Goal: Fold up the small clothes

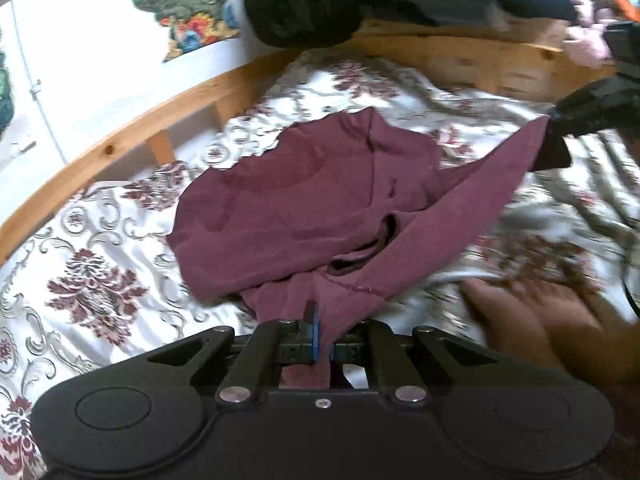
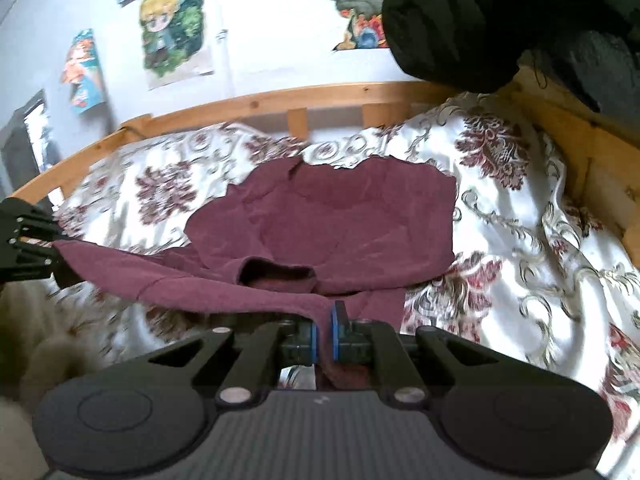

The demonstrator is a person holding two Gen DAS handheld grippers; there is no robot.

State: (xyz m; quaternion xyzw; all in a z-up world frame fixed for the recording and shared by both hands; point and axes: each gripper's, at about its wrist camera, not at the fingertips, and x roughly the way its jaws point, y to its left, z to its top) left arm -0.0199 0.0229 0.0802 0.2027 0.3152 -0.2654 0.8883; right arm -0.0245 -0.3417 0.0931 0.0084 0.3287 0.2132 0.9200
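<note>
I have both tongs clamped on the near edge of a small maroon top (image 1: 304, 200), which lies on a floral bedspread (image 1: 92, 280) inside a pine bed frame (image 1: 168, 120). The left gripper (image 1: 318, 336) is pinched tight on a bunched corner of the cloth; the right gripper (image 2: 325, 332) is likewise narrow, with fabric nipped between its blue pads (image 2: 335, 332). The held edge is stretched between the two tongs, raised off the bed, and the body of the garment runs away from both toward the far rail, so any fold, as I judge it, goes forward over that body. Neither hand is nearer; each holds one end of the same hem. The dark-trimmed neck opening (image 2: 276, 274) sits just beyond the held edge. The left view alone shows the other tool gripping its corner at upper right and a hand (image 1: 532, 312) blurred low on the bedspread; the right view alone shows cartoon posters (image 2: 172, 28) on the wall and a black bundle (image 2: 460, 20) resting on the frame
</note>
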